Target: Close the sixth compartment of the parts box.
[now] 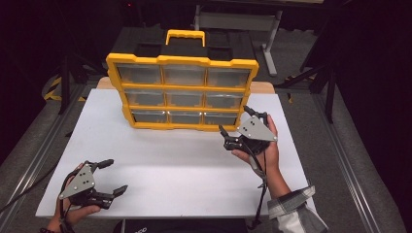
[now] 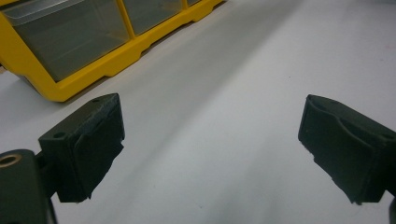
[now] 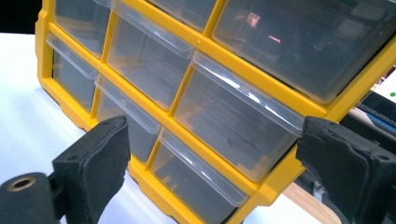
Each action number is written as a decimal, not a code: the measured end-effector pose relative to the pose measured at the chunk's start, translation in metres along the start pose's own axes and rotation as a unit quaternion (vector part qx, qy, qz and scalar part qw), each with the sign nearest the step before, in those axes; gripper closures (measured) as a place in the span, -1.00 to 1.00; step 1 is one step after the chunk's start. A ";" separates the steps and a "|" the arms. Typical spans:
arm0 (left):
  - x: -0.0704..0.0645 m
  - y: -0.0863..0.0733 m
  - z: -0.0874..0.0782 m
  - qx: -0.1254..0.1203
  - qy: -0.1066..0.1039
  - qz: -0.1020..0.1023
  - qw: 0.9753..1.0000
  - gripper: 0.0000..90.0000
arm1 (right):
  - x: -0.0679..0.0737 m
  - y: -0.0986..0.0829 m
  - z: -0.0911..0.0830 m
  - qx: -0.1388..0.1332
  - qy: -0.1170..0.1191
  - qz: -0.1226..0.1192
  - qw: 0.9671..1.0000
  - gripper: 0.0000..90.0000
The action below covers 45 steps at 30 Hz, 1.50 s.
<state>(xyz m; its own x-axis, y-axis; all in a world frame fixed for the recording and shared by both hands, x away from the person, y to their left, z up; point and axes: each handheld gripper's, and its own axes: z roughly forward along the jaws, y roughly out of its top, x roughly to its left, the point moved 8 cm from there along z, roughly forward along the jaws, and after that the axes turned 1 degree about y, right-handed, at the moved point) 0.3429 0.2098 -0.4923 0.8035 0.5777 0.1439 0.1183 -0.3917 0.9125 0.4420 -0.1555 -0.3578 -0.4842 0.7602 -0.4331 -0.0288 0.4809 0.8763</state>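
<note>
Organizer: a yellow drawer organizer is stood upright at the 12 o'clock end of the table; nine clear drawers are set in three rows of three, and a yellow carry handle is seen on top.
Organizer in the gripper views: its lower corner is seen at 11 o'clock in the left gripper view; its drawer front is seen close up across the right gripper view.
Right gripper: the right gripper is held at 3 o'clock of the organizer, just beside its lower right corner; no contact with it can be made out.
Right gripper state: its jaws are spread wide and nothing is held between them; in its own view the lower drawers are framed by the two black pads.
Left gripper: the left gripper is held low over the table at 7 o'clock, well apart from the organizer.
Left gripper state: its jaws are spread wide with bare table between them.
Table: a white sheet is laid over it, and a wooden edge is shown behind the organizer.
Hands: each gripper is held by a hand; a plaid sleeve is worn on the right arm.
</note>
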 end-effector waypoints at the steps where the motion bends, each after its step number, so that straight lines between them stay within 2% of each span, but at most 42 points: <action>1: 0.000 0.000 0.000 0.000 0.000 0.000 1.000 -0.82 | 0.000 -0.002 -0.002 0.003 0.002 -0.002 1.000 -0.77; 13: -0.001 0.000 0.001 0.001 -0.001 0.001 1.000 -0.82 | 0.002 -0.009 -0.010 0.007 0.005 -0.009 1.000 -0.77; 25: 0.000 0.000 0.001 0.002 -0.001 0.002 1.000 -0.82 | 0.012 -0.017 -0.016 0.017 0.011 -0.038 0.999 -0.77; 45: -0.001 0.000 0.002 0.002 0.000 0.003 1.000 -0.82 | 0.017 -0.031 -0.030 0.020 0.016 -0.036 0.999 -0.77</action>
<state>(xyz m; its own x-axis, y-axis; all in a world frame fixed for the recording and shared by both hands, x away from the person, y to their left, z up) 0.3431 0.2085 -0.4934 0.8042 0.5753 0.1492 0.1161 -0.3983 0.9099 0.4082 -0.1703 -0.3862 -0.5094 0.7097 -0.4867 -0.0298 0.5507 0.8342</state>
